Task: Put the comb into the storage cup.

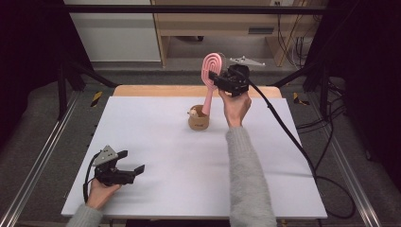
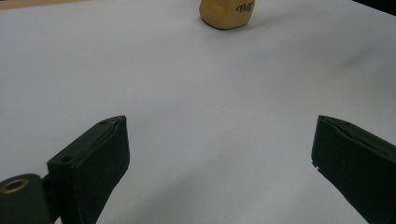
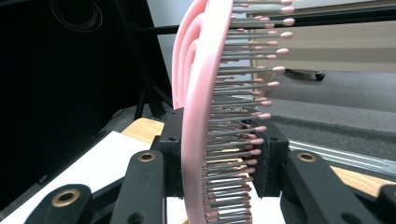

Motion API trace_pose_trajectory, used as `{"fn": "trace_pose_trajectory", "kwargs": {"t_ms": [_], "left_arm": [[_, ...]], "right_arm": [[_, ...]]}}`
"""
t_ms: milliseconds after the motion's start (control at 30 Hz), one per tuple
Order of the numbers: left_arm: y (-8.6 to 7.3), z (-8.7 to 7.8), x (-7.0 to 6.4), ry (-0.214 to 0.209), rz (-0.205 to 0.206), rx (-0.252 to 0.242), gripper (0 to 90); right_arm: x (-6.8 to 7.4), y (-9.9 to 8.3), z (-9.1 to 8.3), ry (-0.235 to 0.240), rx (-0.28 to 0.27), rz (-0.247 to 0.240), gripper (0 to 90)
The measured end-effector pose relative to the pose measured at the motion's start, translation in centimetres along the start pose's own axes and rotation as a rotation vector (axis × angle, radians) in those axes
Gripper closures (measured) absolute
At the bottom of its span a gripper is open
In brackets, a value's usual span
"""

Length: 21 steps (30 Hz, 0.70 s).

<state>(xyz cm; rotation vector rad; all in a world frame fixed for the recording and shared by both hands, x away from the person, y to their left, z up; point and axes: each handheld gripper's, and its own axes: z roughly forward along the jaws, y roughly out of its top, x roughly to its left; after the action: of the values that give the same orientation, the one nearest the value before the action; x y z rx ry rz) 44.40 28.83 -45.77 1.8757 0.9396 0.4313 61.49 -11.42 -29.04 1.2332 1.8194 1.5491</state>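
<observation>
The pink hairbrush (image 1: 211, 75) stands nearly upright with its handle down in a small tan holder cup (image 1: 198, 119), and its oval head rises well above the cup's rim. The right gripper (image 1: 218, 79) pinches that head: in the right gripper view the black fingers (image 3: 173, 149) press on either side of the pink paddle (image 3: 198, 121), with the bristle pins sticking out to one side between them. The step in hand looks like either lowering the brush into the cup or drawing it out; from one moment I cannot tell which. Whichever it is, the next move calls for a straight vertical path, so that the handle slides along the cup's inside wall without levering the light cup over.

Something small and pale sits in the cup beside the handle, at the cup's left rim (image 1: 193, 112); it is too small to name, but it narrows the room for the handle.

Well apart from the cup, toward the near left corner of the white counter (image 1: 156, 189), the left gripper (image 1: 133, 163) rests low with its fingers (image 2: 100, 158) spread wide and nothing between them. It points toward the cup (image 2: 227, 13) and could steady it if needed. The counter between the cup and that gripper is bare, so nothing blocks either hand.
</observation>
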Motion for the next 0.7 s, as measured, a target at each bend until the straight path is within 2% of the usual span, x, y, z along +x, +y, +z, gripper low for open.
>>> {"fn": "trace_pose_trajectory", "kwargs": {"t_ms": [700], "left_arm": [[0.0,0.1,0.0,-0.005,0.003,0.009,4.3]], "right_arm": [[-0.1,-0.8,2.0,-0.018,-0.009,0.008,63.1]]}}
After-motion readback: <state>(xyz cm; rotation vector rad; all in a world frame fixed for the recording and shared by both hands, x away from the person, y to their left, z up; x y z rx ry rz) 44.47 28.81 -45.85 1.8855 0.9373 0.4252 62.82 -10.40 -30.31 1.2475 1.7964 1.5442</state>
